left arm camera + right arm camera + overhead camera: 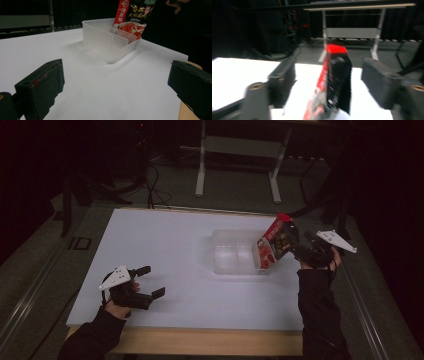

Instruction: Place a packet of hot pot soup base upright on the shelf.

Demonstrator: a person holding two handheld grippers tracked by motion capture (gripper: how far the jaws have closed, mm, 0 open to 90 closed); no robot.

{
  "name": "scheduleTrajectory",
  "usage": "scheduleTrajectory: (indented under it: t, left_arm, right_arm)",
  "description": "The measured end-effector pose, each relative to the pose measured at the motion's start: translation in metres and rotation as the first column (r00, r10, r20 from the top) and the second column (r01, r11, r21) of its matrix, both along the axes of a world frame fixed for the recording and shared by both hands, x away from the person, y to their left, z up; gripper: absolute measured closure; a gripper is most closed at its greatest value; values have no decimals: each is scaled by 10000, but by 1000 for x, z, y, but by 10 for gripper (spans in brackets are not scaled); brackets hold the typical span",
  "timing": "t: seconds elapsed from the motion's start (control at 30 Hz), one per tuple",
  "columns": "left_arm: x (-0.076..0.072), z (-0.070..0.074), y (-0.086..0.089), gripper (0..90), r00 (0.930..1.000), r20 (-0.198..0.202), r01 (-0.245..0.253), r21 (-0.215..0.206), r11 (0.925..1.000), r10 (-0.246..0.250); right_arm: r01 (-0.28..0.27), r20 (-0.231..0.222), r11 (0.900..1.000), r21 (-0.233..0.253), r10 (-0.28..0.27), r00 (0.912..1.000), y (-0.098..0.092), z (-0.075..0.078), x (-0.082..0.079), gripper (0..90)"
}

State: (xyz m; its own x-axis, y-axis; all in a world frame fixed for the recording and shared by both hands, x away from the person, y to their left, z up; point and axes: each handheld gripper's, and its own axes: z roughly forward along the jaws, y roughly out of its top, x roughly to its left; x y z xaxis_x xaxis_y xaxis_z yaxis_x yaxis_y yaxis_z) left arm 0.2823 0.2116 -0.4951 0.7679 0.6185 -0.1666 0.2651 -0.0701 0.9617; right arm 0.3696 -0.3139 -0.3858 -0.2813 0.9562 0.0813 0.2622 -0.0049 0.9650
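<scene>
high view: packet (272, 242) upright, leaning over tray (222, 265).

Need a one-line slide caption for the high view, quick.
Right gripper lowers a red-and-black packet into the clear divided bin; left gripper waits open on the white table.
</scene>
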Motion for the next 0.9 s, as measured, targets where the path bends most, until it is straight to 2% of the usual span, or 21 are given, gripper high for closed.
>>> scheduleTrajectory:
  t: [0.03,0.07,0.13,0.23,0.27,0.43,0.5,0.6,0.67,0.7,0.73,0.77,0.8,0.83,0.87,0.9]
  left_arm:
    - [0,0,0,15,10000,4,-13,32,10000,13]
    - [0,0,0,14,10000,14,-1,31,10000,1]
    - [0,0,0,14,10000,13,3,2,10000,-3]
    - [0,0,0,15,10000,9,23,-5,10000,-23]
    - [0,0,0,15,10000,6,26,-10,10000,-26]
    - [-1,0,0,15,10000,30,59,8,10000,-59]
    - [-1,0,0,15,10000,46,79,26,10000,-80]
    - [-2,0,0,15,10000,59,75,69,9999,-76]
    - [-2,1,0,15,9999,104,84,69,9999,-85]
    - [-2,1,0,14,9999,103,77,80,9999,-78]
    - [-2,1,0,15,9999,103,77,80,9999,-78]
    - [-2,1,1,15,9999,106,99,55,9999,-99]
    - [-2,1,1,15,9999,95,116,47,9999,-117]
    - [-2,1,0,15,9999,100,121,52,9999,-121]
    - [-2,1,0,15,9999,102,134,40,9999,-135]
    - [-2,1,0,15,9999,102,134,40,9999,-135]
  right_arm:
    - [-224,-33,9997,-43,224,9997,1,4,0,171]
    - [-646,-73,9978,138,647,9979,3,11,-1,138]
    - [-1090,2,9939,151,1090,9940,7,16,-2,128]
    - [-1386,-21,9902,168,1387,9903,11,19,-4,122]
    - [-1714,45,9848,261,1714,9852,16,22,-6,114]
    - [-2247,19,9742,218,2247,9744,26,24,-12,118]
    - [-2675,-30,9631,289,2677,9635,34,25,-17,124]
    - [-2996,20,9538,237,2996,9541,40,25,-24,124]
    - [-3081,19,9511,209,3081,9514,42,25,-26,124]
    - [-3312,53,9435,94,3311,9436,45,25,-31,127]
    - [-3312,53,9435,94,3311,9436,45,25,-31,127]
    - [-3429,0,9393,131,3429,9394,47,24,-33,127]
    - [-3783,-115,9256,118,3784,9256,50,22,-39,137]
    - [-3783,-115,9256,118,3784,9256,50,22,-39,137]
    - [-4057,-200,9140,56,4057,9138,54,19,-43,138]
    - [-4057,-200,9140,56,4057,9138,54,19,-43,138]
